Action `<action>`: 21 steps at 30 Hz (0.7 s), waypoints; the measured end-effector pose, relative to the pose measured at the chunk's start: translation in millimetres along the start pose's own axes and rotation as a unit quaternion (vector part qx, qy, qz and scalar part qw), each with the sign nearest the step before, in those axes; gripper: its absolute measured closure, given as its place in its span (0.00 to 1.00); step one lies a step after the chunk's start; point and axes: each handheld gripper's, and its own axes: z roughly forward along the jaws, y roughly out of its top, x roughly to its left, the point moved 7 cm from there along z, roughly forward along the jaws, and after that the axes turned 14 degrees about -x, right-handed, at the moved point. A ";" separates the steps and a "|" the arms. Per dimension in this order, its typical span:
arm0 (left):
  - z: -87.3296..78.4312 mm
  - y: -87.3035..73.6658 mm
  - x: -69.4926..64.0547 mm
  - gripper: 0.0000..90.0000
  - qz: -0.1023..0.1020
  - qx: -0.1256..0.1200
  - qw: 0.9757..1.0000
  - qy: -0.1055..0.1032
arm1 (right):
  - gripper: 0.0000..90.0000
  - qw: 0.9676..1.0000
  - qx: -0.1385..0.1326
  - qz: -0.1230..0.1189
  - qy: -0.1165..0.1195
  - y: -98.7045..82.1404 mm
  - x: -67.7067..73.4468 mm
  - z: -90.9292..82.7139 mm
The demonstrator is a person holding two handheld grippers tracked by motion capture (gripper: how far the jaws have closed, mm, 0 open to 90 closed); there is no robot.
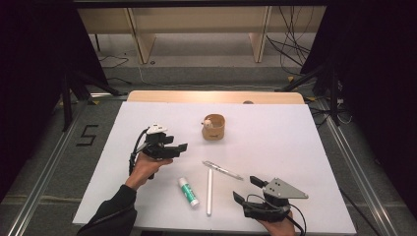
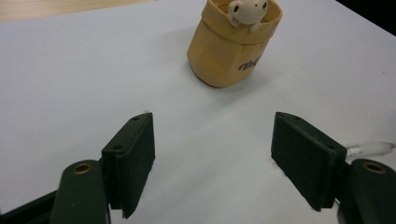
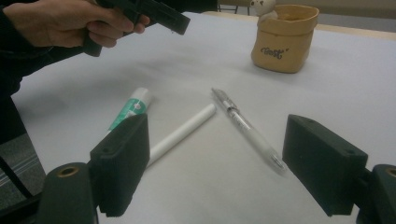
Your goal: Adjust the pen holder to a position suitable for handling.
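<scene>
Both tools, left tool (image 2: 212,158) and right tool (image 3: 217,163), gape empty; pouch (image 3: 284,39) lettering unreadable.

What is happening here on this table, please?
A person holds a gripper in each hand over a white table. Both the left gripper and the right gripper are open and hold nothing. The left one points toward a tan pen holder. A clear pen, a white stick and a glue stick lie loose between the grippers.
</scene>
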 end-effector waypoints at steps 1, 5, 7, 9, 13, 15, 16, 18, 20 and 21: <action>0.0 0.0 0.0 0.33 0.000 0.000 1.000 0.000 | 0.27 1.000 0.000 0.000 0.000 0.0 0.0 0.0; -5.3 -1.8 -2.4 0.31 -0.003 -0.005 1.000 -0.005 | 0.26 1.000 0.006 0.002 0.004 -1.1 1.6 2.6; -10.7 -3.0 -5.3 0.31 -0.002 -0.014 1.000 -0.013 | 0.27 1.000 0.006 0.002 0.004 -0.5 2.8 4.3; -12.8 -3.6 -6.3 0.30 0.000 -0.016 1.000 -0.014 | 0.27 1.000 0.008 0.002 0.005 -0.1 3.7 5.1; -22.3 -7.4 -11.5 0.28 0.006 -0.031 0.999 -0.023 | 0.27 1.000 0.015 0.003 0.010 1.3 8.5 10.8; -26.6 -9.6 -13.2 0.27 0.005 -0.037 0.999 -0.023 | 0.26 1.000 0.016 0.002 0.014 2.0 10.4 14.3; -28.8 -11.1 -14.2 0.27 0.002 -0.040 0.999 -0.022 | 0.27 1.000 0.018 0.003 0.015 2.1 11.5 16.3; -33.0 -14.3 -14.9 0.27 0.002 -0.044 0.999 -0.021 | 0.27 1.000 0.020 0.003 0.020 2.2 14.0 21.2; -36.5 -16.1 -16.1 0.26 0.002 -0.047 0.999 -0.022 | 0.27 0.999 0.025 0.004 0.025 1.9 18.2 26.1; -38.5 -16.4 -16.4 0.26 0.005 -0.048 0.999 -0.022 | 0.26 0.999 0.027 0.003 0.028 1.6 20.9 28.7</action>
